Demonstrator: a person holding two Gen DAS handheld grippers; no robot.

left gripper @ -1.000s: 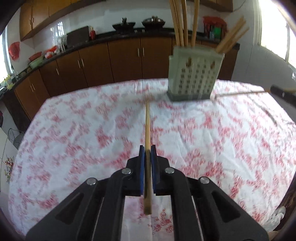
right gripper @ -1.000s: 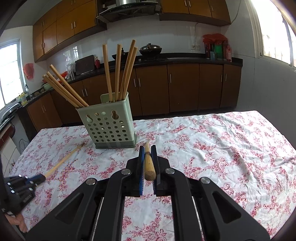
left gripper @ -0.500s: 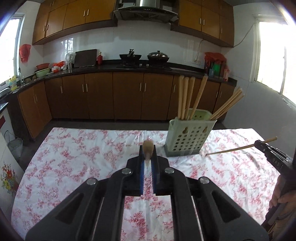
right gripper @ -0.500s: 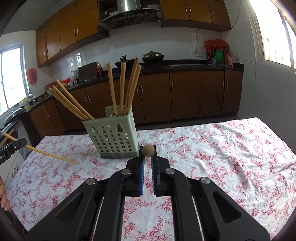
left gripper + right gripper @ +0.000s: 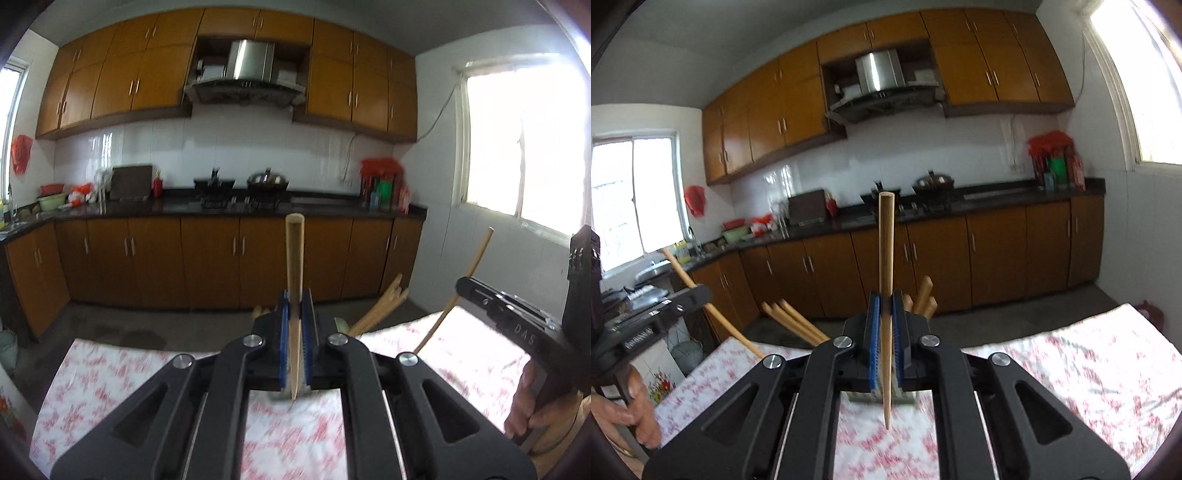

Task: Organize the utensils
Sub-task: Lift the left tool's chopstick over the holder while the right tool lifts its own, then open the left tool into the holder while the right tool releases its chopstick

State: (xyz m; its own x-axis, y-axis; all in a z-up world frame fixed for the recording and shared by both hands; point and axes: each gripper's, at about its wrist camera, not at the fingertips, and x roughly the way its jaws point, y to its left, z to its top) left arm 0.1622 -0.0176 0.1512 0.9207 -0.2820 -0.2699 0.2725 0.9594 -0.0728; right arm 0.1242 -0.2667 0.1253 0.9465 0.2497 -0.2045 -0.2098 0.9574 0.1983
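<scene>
The left tongs are gripping a chopstick upright – jaws clamped tight on it. The right tongs are pinching another chopstick likewise, above the floral-clothed desk – the holder standing just beyond.

Each gripper stands above the table, a chopstick upright between the left pair of fingers, another chopstick between the right. Holder sits on the table behind the right gripper, sticks inside. Counter runs behind.
</scene>
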